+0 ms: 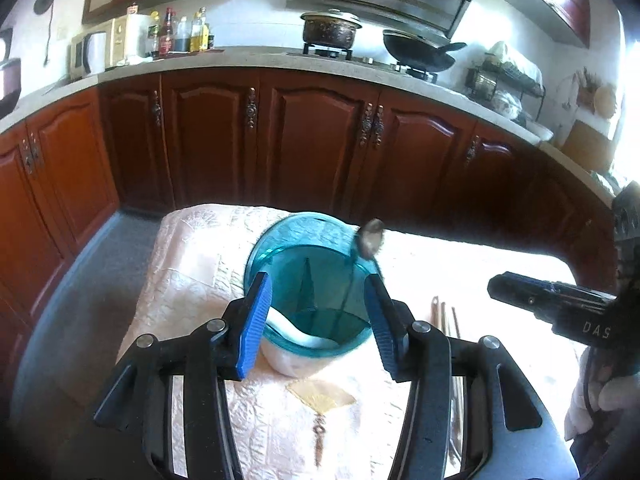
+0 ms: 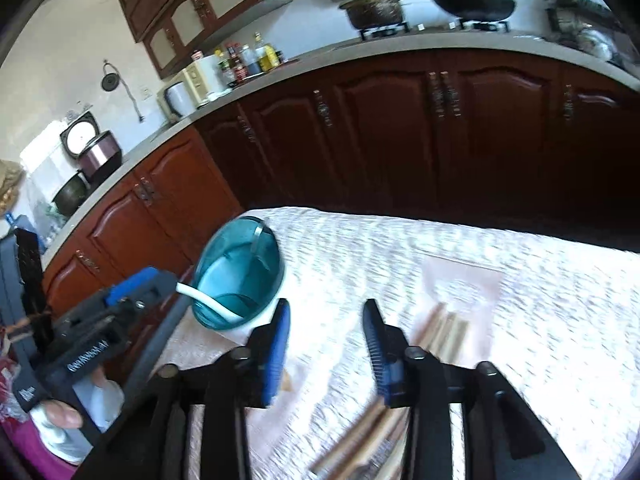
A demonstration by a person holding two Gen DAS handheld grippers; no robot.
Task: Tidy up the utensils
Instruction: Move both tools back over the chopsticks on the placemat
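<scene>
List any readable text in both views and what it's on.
"DAS" – on the right claw body, left wrist view; cut off at the frame edge.
White lettering on the left claw body, right wrist view: upside down and blurred, unreadable.
Labels on the bottles on the counter: too small to read.
Nothing readable on the blue holder, spoon or chopsticks.

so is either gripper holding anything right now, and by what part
Nothing is held. The left gripper is open around the teal holder; the right gripper is open above the chopsticks.
</scene>
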